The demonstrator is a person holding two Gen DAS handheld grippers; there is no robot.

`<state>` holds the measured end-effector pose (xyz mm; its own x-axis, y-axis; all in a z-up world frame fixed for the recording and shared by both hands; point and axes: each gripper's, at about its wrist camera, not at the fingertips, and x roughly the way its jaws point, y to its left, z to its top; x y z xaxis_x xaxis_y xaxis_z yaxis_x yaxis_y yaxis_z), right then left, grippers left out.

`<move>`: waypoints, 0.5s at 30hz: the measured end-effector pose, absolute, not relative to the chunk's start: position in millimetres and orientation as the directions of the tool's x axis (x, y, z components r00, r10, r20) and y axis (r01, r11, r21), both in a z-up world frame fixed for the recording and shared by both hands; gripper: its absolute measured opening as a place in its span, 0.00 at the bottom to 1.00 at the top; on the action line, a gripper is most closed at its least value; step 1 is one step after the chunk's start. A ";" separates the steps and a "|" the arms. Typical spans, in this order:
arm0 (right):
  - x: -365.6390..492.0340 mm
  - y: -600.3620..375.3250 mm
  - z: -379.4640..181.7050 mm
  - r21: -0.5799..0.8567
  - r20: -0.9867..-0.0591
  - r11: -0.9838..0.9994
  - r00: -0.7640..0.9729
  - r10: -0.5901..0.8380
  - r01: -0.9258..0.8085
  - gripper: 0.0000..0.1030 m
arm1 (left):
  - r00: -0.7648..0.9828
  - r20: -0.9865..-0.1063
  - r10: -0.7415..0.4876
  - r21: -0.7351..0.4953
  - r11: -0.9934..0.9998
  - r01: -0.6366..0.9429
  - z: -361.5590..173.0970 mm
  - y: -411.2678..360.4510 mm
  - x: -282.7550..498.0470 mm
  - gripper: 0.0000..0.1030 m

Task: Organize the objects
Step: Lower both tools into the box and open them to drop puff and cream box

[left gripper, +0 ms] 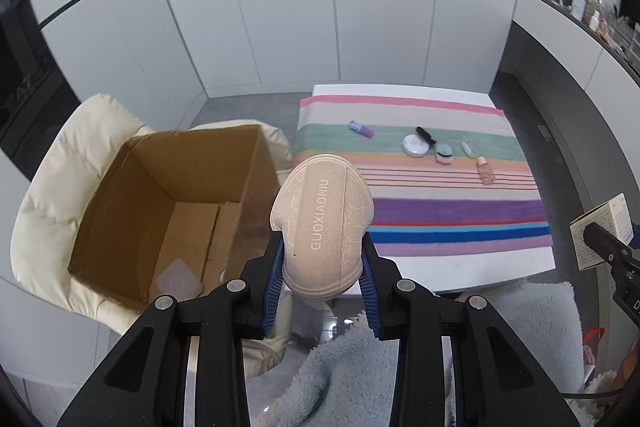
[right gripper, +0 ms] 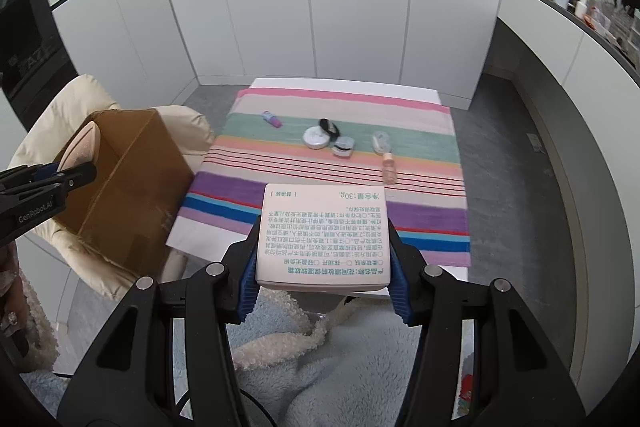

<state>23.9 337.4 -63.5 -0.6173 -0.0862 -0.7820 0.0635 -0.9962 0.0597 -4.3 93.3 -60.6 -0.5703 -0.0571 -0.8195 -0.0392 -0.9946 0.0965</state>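
Left wrist – left gripper (left gripper: 322, 269) clamps one pouch (left gripper: 322, 223), right gripper (right gripper: 323, 267) one carton (right gripper: 323, 237), six toiletries.

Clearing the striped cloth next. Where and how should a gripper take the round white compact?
Grip the round white compact across its rim, coming from above: it lies flat and low, with a black item touching its far-right edge, so set fingers left and near-right.

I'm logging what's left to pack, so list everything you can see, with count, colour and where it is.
Cardboard box: one, brown, open, on cream padded chair, left of table.
Striped cloth: one, multicoloured, covering white table.
Small tube: one, purple, far left on cloth.
Round compact: one, white, mid cloth.
Bottle: one, peach, right on cloth.
Pouch: one, beige, held in left gripper.
Carton: one, white with green print, held in right gripper.
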 end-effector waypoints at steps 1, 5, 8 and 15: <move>23.3 332.9 -63.1 0.060 -0.782 -0.996 -0.617 -0.092 0.071 0.53 | -0.569 -0.820 -0.063 0.096 -0.995 -0.028 -60.9 87.9 -2.2 0.34; 22.6 307.2 -60.2 0.052 -0.779 -0.991 -0.616 -0.117 0.123 0.53 | -0.570 -0.817 -0.089 0.093 -0.995 0.022 -60.0 61.8 7.7 0.34; 22.5 285.6 -59.0 0.049 -0.777 -0.985 -0.613 -0.143 0.167 0.53 | -0.579 -0.807 -0.118 0.104 -0.993 0.057 -58.4 43.7 18.4 0.35; 24.8 230.7 -56.7 0.053 -0.771 -0.957 -0.598 -0.220 0.285 0.53 | -0.545 -0.826 -0.144 0.082 -0.987 0.137 -65.4 1.6 35.1 0.36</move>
